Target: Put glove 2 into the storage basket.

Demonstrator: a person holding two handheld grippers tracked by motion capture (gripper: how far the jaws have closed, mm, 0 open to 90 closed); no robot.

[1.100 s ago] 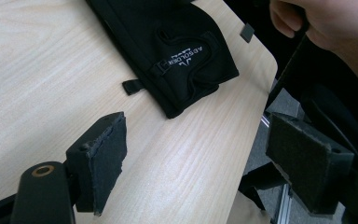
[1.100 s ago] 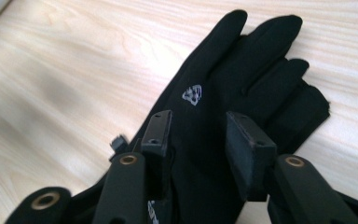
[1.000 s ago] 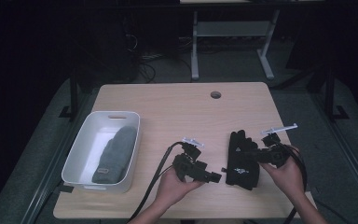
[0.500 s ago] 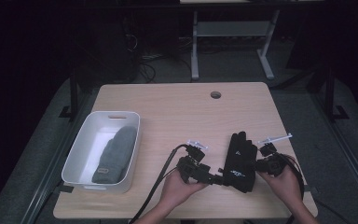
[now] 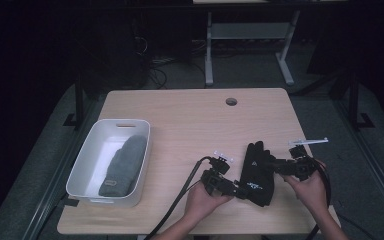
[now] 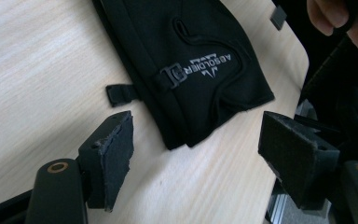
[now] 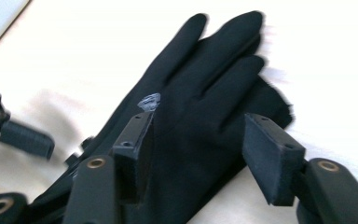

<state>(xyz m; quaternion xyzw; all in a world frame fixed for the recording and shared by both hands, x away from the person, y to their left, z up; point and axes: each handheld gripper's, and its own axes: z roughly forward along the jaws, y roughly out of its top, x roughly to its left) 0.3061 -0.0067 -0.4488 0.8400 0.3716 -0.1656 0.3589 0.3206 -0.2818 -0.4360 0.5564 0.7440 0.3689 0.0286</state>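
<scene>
Both tools spread: left tool [image 5: 236, 190] at glove [image 5: 256, 172] cuff, right tool [image 5: 280, 164] over fingers. Grasp pending; next, pinch.

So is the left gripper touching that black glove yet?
Apart. In the left gripper view, bare table shows between the open left gripper and the black glove's cuff.

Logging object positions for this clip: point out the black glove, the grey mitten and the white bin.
Black glove [image 5: 256, 174]: high view, on the back of its palm.
Grey mitten [image 5: 124, 165]: high view, on its middle, inside the bin.
White bin [image 5: 83, 161]: high view, on its left wall.
</scene>
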